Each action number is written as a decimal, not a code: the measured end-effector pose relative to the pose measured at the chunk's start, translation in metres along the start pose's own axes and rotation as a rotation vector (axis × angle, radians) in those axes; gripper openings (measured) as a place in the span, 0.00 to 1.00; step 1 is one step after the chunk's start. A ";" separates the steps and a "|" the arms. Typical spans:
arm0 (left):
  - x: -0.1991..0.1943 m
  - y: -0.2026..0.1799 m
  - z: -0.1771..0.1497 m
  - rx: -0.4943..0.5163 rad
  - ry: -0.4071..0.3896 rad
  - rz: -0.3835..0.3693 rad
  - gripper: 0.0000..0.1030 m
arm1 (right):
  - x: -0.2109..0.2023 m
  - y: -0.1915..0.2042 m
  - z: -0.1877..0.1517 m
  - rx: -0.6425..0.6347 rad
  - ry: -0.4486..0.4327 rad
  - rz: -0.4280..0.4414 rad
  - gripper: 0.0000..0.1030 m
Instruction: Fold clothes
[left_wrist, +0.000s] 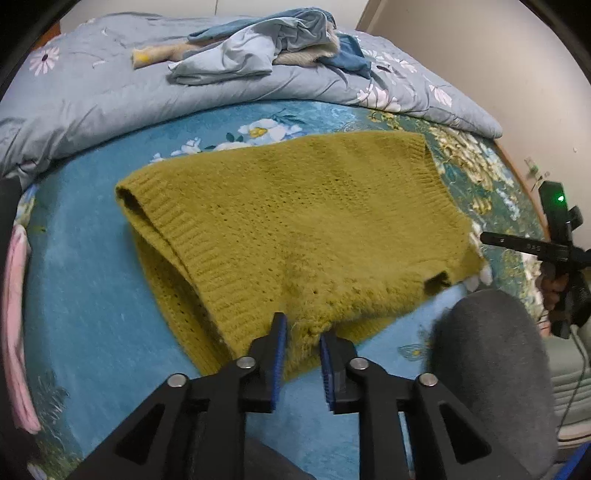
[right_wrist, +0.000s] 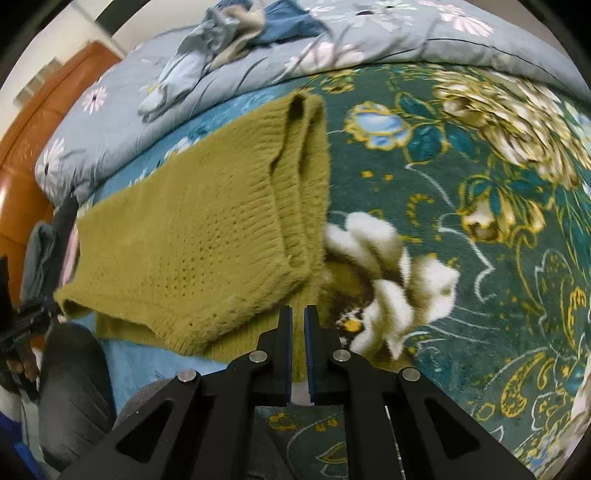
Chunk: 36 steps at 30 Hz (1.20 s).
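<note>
**Bed and its load**

The bed (left_wrist: 85, 266) wears a blue floral cover. A folded olive sweater (left_wrist: 295, 236) lies flat mid-bed. Behind it a grey flowered quilt (left_wrist: 110, 96) is bunched, with a heap of clothes (left_wrist: 258, 48) on top. A pink cloth (left_wrist: 16, 332) lies at the left edge.

Both fisheye cameras ride just behind their own gripper, looking steeply down along the fingers at the bed (left_wrist: 92, 295) from close range. The left wrist view faces the near hem of the mustard sweater (left_wrist: 295, 229), with the quilt (left_wrist: 110, 92) across the top of the frame. The right wrist view looks at the same sweater (right_wrist: 192, 240) from its other end; both share the sweater, quilt and clothes pile (left_wrist: 258, 48).
</note>
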<state>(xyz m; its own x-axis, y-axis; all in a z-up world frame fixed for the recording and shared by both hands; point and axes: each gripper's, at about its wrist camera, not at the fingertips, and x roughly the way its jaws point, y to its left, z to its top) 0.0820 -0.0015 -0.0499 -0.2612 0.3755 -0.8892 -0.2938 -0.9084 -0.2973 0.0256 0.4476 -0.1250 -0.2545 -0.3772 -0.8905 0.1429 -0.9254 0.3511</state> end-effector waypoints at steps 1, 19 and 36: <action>-0.004 0.002 0.000 -0.021 -0.009 -0.022 0.33 | -0.002 -0.004 0.001 0.026 -0.011 0.019 0.06; 0.104 -0.075 0.034 -0.133 0.127 -0.071 0.40 | 0.051 -0.039 0.011 0.402 -0.029 0.197 0.45; 0.100 -0.072 0.037 -0.263 0.071 -0.090 0.31 | 0.042 -0.009 0.033 0.386 0.027 0.115 0.21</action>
<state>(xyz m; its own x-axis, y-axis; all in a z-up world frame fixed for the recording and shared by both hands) 0.0430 0.1079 -0.1049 -0.1774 0.4511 -0.8746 -0.0614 -0.8921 -0.4477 -0.0180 0.4391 -0.1566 -0.2320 -0.4826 -0.8446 -0.2021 -0.8254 0.5271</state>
